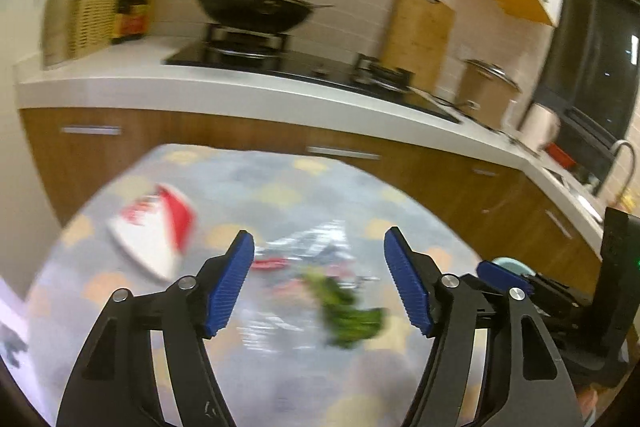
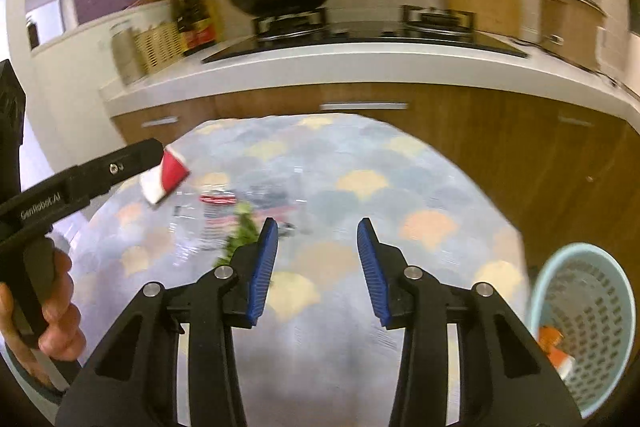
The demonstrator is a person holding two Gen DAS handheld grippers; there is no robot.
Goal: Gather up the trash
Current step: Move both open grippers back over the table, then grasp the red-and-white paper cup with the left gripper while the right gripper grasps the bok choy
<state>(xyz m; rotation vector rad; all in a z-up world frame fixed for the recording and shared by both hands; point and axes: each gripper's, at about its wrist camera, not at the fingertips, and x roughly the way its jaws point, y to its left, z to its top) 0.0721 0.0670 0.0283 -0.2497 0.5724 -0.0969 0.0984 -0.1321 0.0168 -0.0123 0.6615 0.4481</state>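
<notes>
On the patterned rug (image 1: 280,195) lie a red and white carton (image 1: 154,231), a crumpled clear plastic wrapper (image 1: 308,247) and a green leafy scrap (image 1: 348,315). My left gripper (image 1: 319,283) is open above the wrapper and the greens, holding nothing. My right gripper (image 2: 318,267) is open over the rug (image 2: 360,183), empty; the greens (image 2: 240,231) sit just left of its left finger. The carton (image 2: 166,177) and the wrapper (image 2: 224,207) lie further left. A light blue basket (image 2: 584,327) at the right holds an orange and white scrap (image 2: 554,345).
Wooden cabinets (image 1: 200,135) under a white counter (image 1: 240,87) close off the rug's far side. A wok (image 1: 256,11) sits on the stove. The left tool and the hand holding it (image 2: 52,315) fill the left of the right wrist view.
</notes>
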